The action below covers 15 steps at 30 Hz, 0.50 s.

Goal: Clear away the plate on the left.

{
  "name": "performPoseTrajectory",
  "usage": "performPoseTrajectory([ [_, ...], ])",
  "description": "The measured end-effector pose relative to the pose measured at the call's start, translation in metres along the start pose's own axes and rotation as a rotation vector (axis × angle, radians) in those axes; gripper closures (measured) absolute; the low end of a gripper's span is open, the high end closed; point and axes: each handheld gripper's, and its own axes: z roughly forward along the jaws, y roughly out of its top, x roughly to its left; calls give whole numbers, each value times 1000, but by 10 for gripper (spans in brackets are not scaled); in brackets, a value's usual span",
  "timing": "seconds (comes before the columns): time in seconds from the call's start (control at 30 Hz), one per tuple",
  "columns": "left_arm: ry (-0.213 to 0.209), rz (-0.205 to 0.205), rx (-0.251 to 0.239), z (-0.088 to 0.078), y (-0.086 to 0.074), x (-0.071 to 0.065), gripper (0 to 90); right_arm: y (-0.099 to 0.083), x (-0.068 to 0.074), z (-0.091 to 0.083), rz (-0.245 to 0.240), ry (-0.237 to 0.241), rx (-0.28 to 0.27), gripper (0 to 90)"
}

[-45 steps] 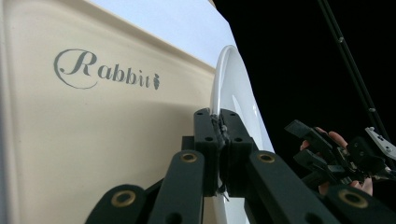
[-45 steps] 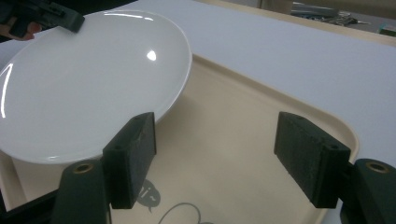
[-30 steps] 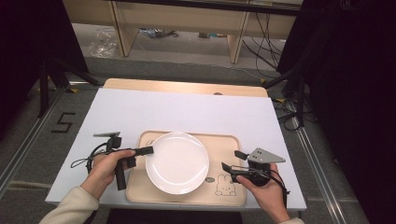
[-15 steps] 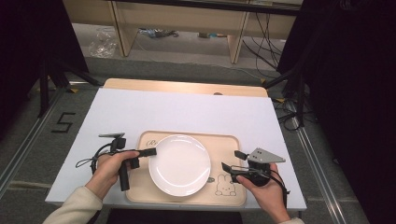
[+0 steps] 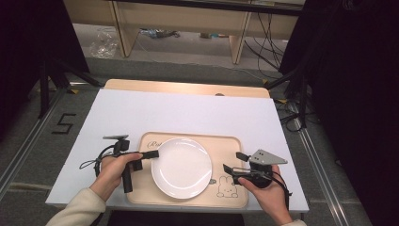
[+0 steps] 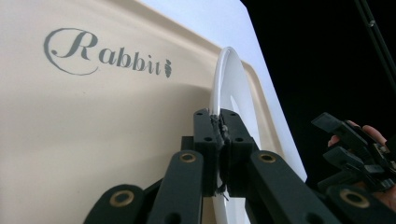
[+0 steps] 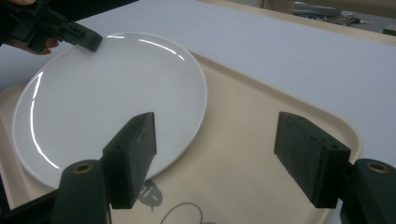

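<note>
The white plate lies on the beige tray near the front edge of the bench. The left gripper is closed on the plate's left rim, its pads pressing the thin edge between them. The right gripper waits wide open and empty above the tray's right part, beside the rabbit drawing. I judge the plate is gripped and ready to lift; the next move needs a firm pinch and a level, careful raise, because the rim is smooth.
</note>
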Motion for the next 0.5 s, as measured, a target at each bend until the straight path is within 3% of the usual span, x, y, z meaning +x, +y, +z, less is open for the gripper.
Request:
performPoseTrajectory([
  [0.07,6,-8,1,0,0,1,857,0,0,0,0,1,0,304],
  [0.17,21,12,4,0,0,1,834,0,0,0,-4,1,0,303],
  [0.23,21,53,8,0,1,2,801,0,-1,0,-24,-8,-4,303],
  [0.33,94,135,33,-1,1,2,737,-1,1,0,0,-11,1,303],
  [0.4,88,142,33,0,0,0,725,0,1,-1,7,-7,5,303],
  [0.43,90,166,41,0,0,-1,702,0,1,0,2,-11,0,303],
  [0.5,146,237,37,1,-1,-5,632,-1,1,-1,6,-10,1,303],
])
